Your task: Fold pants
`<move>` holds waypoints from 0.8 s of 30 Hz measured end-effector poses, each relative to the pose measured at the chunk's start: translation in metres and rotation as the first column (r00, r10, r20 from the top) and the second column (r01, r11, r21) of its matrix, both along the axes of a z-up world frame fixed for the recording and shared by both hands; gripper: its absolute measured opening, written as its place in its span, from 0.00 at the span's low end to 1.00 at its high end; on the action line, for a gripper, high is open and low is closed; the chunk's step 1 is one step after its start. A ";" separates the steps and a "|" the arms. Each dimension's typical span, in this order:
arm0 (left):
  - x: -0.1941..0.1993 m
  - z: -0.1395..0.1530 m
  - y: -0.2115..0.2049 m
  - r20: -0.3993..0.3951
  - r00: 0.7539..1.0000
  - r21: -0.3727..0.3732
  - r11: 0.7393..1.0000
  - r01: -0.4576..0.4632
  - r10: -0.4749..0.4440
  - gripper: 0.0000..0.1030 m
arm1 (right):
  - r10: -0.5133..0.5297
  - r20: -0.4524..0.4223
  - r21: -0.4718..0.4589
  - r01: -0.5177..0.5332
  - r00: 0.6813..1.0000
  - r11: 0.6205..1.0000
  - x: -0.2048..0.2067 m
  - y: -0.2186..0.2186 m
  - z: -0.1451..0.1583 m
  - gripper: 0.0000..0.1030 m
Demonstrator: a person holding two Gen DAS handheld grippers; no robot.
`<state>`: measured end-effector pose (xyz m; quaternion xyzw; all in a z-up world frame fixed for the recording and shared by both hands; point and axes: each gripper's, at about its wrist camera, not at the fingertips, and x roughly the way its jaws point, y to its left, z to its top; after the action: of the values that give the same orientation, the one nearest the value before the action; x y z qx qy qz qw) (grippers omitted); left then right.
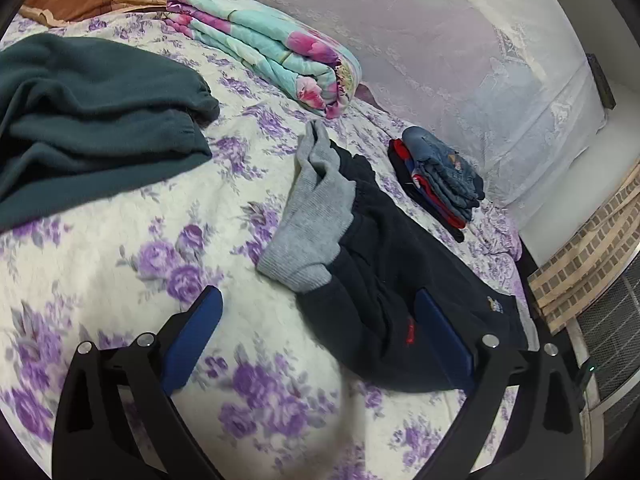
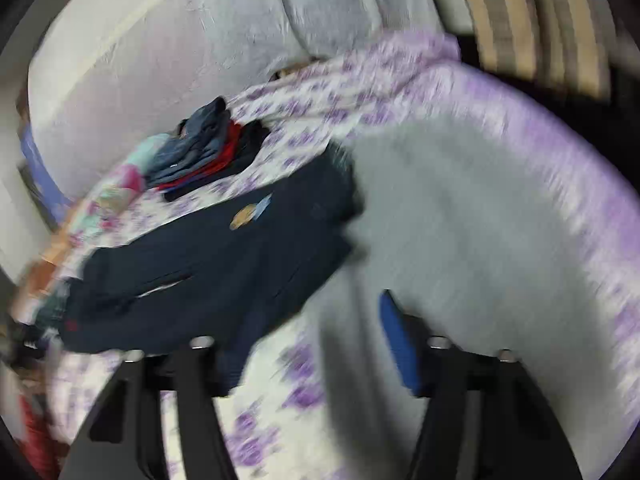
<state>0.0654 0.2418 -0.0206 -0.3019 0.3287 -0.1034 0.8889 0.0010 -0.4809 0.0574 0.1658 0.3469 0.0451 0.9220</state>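
Dark navy pants (image 1: 392, 280) lie crumpled on the floral bedsheet (image 1: 120, 280), with a grey knit piece (image 1: 316, 208) lying over their left side. My left gripper (image 1: 320, 312) hovers open in front of them; its right finger overlaps the pants' near edge and grips nothing. The right wrist view is badly blurred. There the navy pants (image 2: 220, 260) lie left of centre beside a wide grey cloth (image 2: 460, 240). My right gripper (image 2: 316, 348) has its jaws apart above sheet and grey cloth, and I see no pad pressing on either.
A teal fleece garment (image 1: 88, 120) lies at the left. A folded floral quilt (image 1: 260, 44) sits at the back, and a stack of folded clothes (image 1: 440, 176) beyond the pants near a lace curtain (image 1: 460, 40). The bed's edge (image 1: 520, 272) is at the right.
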 end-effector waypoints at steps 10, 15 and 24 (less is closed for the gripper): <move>-0.033 -0.001 -0.034 0.002 0.999 0.117 0.993 0.035 -0.036 0.92 | -0.065 -0.051 0.271 0.077 0.997 0.959 0.057 -0.002 -0.039 0.44; -0.043 0.001 -0.050 -0.017 0.996 0.127 0.988 0.089 -0.087 0.93 | -0.079 0.035 0.295 0.066 0.996 0.953 0.046 -0.002 -0.034 0.06; -0.029 -0.002 -0.064 -0.103 0.989 -0.036 0.994 0.105 -0.108 0.94 | -0.089 0.194 0.305 0.026 0.977 0.952 -0.054 -0.021 -0.017 0.06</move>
<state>0.0359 0.1775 -0.0222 -0.3023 0.3892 -0.1398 0.8588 -0.0533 -0.5019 0.0405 0.3088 0.2340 0.0872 0.9178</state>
